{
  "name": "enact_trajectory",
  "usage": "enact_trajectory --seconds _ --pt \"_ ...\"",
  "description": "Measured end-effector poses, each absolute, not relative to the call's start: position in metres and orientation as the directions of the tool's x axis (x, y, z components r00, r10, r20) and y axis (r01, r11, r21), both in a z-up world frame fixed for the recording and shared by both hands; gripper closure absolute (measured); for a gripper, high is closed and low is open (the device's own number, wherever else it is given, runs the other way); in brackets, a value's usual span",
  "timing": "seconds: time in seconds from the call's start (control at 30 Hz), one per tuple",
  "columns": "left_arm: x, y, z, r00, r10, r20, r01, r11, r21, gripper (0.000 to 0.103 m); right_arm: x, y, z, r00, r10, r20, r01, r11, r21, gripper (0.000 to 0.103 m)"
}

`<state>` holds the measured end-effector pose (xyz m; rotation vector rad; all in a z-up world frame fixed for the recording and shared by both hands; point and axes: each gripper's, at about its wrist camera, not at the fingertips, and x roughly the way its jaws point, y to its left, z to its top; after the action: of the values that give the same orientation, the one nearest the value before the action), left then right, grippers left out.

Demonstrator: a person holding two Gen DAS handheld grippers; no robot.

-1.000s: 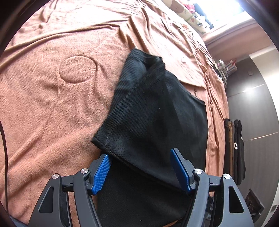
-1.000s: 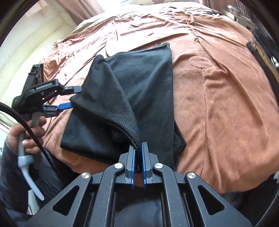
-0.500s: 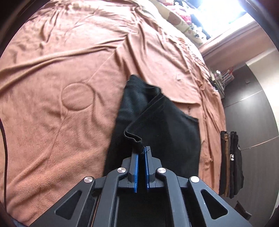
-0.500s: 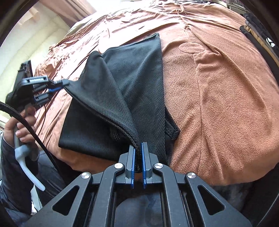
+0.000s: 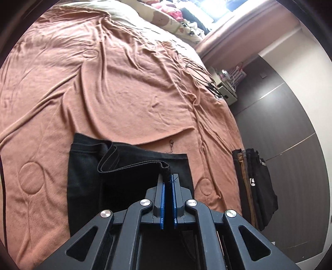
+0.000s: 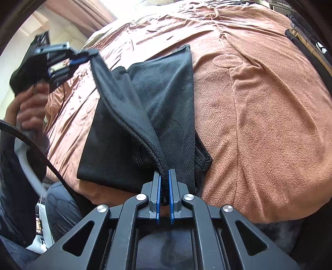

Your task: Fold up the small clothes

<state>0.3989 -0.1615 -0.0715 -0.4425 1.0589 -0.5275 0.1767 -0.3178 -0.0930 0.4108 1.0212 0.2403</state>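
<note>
A black mesh garment (image 5: 87, 182) lies on a brown blanket (image 5: 124, 93). My left gripper (image 5: 168, 182) is shut on a hemmed corner of the garment and holds that edge lifted above the rest. In the right wrist view the garment (image 6: 166, 99) spreads ahead, with one flap pulled up taut. My right gripper (image 6: 164, 178) is shut on the near corner of that flap. The left gripper (image 6: 83, 57), held in a hand, shows at upper left pinching the flap's far corner.
Dark folded clothes (image 5: 255, 182) hang at the bed's right edge, also in the right wrist view (image 6: 307, 39). Cables (image 5: 205, 81) lie on the far blanket. Pillows (image 5: 176, 18) sit at the head. A black cable (image 6: 31, 141) trails from the left gripper.
My left gripper went from open around the garment's edge to shut on its corner. It then lifted that corner higher, pulling the flap taut. The right gripper stayed shut on its corner.
</note>
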Motion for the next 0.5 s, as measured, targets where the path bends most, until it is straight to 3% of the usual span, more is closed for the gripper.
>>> enact_trajectory --seconds 0.5 --pt "0.457 -0.249 -0.096 0.268 -0.635 -0.724 0.302 0.769 -0.563 0.097 0.181 -0.327 -0.101 0.497 0.416 -0.762 0.01 0.875 0.484 0.1"
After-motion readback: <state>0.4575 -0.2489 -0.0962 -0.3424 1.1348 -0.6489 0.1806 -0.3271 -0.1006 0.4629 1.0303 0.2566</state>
